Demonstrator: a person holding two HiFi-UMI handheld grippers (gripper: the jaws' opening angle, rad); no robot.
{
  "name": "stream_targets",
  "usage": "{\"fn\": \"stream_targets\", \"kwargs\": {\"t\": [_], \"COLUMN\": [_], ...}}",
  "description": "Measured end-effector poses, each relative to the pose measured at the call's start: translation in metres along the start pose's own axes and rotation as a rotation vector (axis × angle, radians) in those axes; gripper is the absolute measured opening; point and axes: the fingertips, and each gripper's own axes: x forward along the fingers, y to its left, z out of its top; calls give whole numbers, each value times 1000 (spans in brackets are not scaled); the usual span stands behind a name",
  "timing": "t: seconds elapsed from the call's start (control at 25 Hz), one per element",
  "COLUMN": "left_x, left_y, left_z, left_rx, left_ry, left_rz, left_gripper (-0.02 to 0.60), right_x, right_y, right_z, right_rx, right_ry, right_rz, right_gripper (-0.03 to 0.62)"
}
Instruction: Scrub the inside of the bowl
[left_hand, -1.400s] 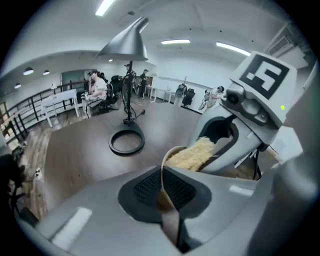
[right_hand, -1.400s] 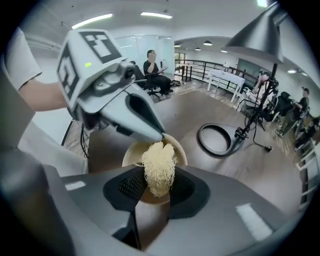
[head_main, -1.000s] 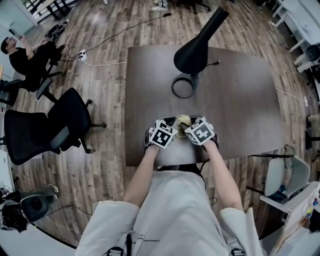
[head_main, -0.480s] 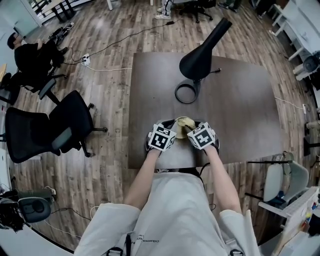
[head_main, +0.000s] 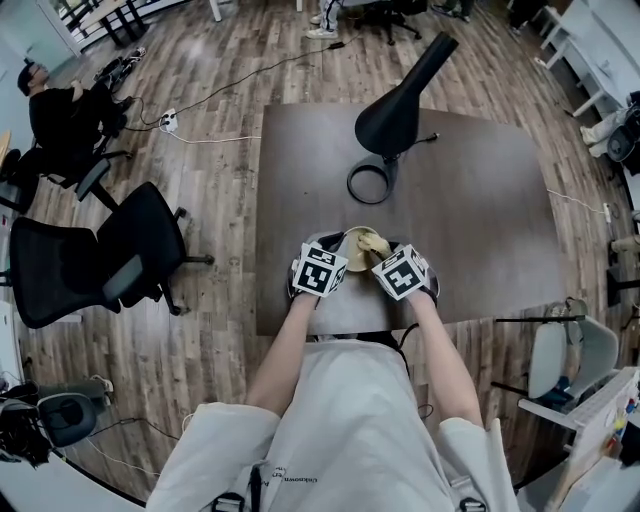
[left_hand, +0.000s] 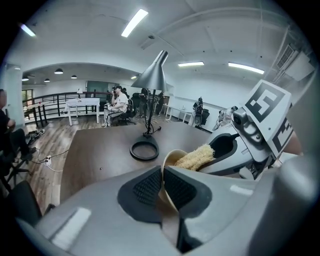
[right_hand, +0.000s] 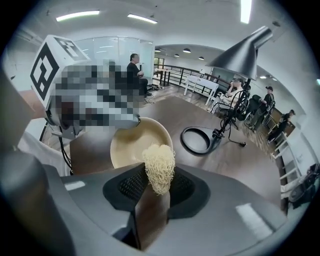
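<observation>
A cream bowl is held tilted above the near edge of the dark table. My left gripper is shut on the bowl's rim, its pads pinching the wall edge-on. My right gripper is shut on a pale fibrous loofah scrubber. The scrubber reaches into the bowl's open side from the right, and its tip shows over the rim in the left gripper view. In the right gripper view the bowl's inside faces me behind the scrubber.
A black desk lamp with a ring base stands mid-table beyond the bowl. Black office chairs stand on the wooden floor at the left, where a seated person is at the far left. White furniture lies at the right.
Both grippers with the bowl and scrubber have stayed close together at the table's near edge; the scrubber has shifted slightly inside the bowl. The head view has drifted a little.
</observation>
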Motion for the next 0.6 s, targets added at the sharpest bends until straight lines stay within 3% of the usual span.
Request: {"fn": "stream_targets", "kwargs": {"t": [0.24, 0.6], "left_x": [-1, -9], "left_y": [-4, 4], "left_z": [-2, 17], "left_rx": [1, 3], "left_ry": [-2, -69], "left_rz": [16, 45], "left_gripper": [18, 17], "right_x": [-3, -6], "right_y": [10, 29], "right_z": [-13, -1], "right_rx": [-30, -35], "right_ry": [19, -5], "right_rz": [0, 30], "right_gripper": [132, 129]}}
